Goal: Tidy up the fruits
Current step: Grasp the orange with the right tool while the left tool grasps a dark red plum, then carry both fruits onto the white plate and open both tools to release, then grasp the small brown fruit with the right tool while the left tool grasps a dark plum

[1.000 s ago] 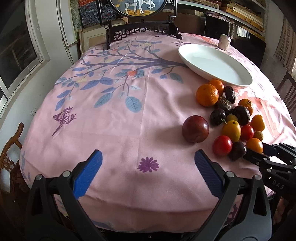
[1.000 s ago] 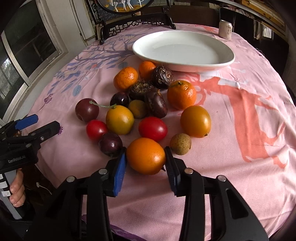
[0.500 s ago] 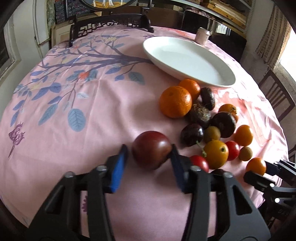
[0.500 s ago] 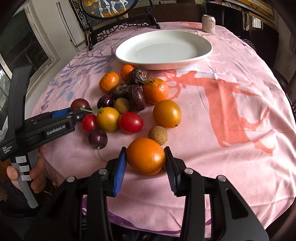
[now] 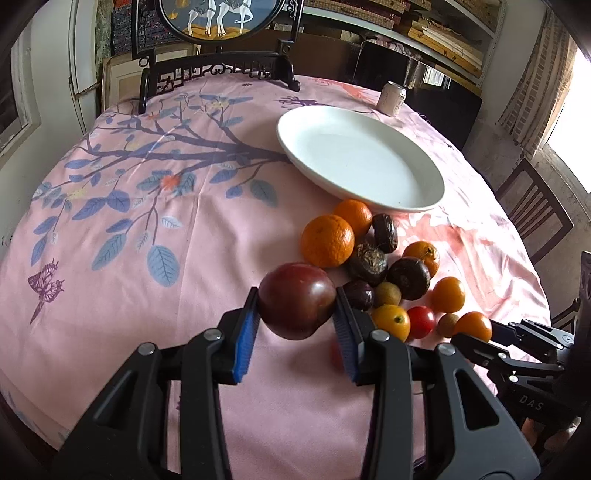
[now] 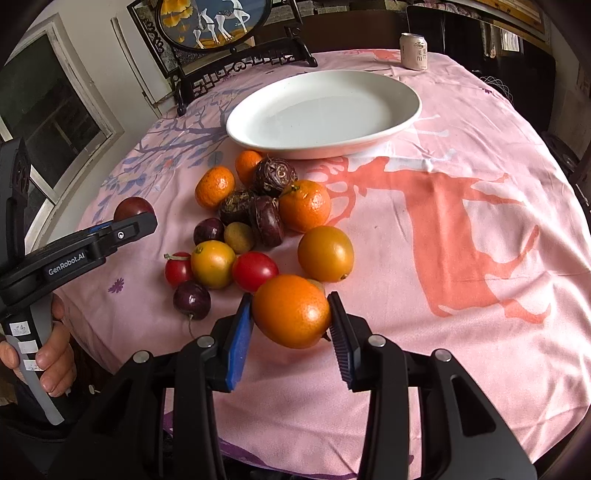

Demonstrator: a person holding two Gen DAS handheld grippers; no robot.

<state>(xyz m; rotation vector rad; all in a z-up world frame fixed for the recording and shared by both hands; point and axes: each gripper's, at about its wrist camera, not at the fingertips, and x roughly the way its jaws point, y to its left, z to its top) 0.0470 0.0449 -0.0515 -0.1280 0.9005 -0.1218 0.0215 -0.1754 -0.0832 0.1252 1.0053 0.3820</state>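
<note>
- My left tool [image 5: 297, 314] is clamped on a dark red plum [image 5: 296, 300], one blue pad against each side; the plum sits clear above the pink cloth of the desk [image 5: 184, 229].
- My right tool [image 6: 291, 321] grips an orange [image 6: 291, 311] between its pads, also raised off the cloth.
- In the right wrist view the left tool [image 6: 122, 227] shows at 9 o'clock, held by a hand [image 6: 48, 358] at the lower edge, with the plum [image 6: 133, 208] peeking over its tip.
- The fruit pile [image 6: 258, 225] lies at the centre of that view: mandarins, dark wrinkled fruits, small red tomatoes, yellow-orange round fruits and two dark purple ones, most touching their neighbours.
- A lone dark purple fruit [image 6: 192, 300] with a stem lies at 8 o'clock of the pile, just beside a red tomato [image 6: 178, 268].
- The white oval plate [image 6: 325, 110] is at 12 o'clock of the pile, near the topmost mandarin; it holds no fruit.
- A drink can [image 6: 414, 51] stands upright at 1 o'clock, beyond the plate, well apart from the fruit.
- A dark carved stand with a round painted screen [image 5: 225, 18] rises at 12 o'clock on the far edge of the desk in the left wrist view.
</note>
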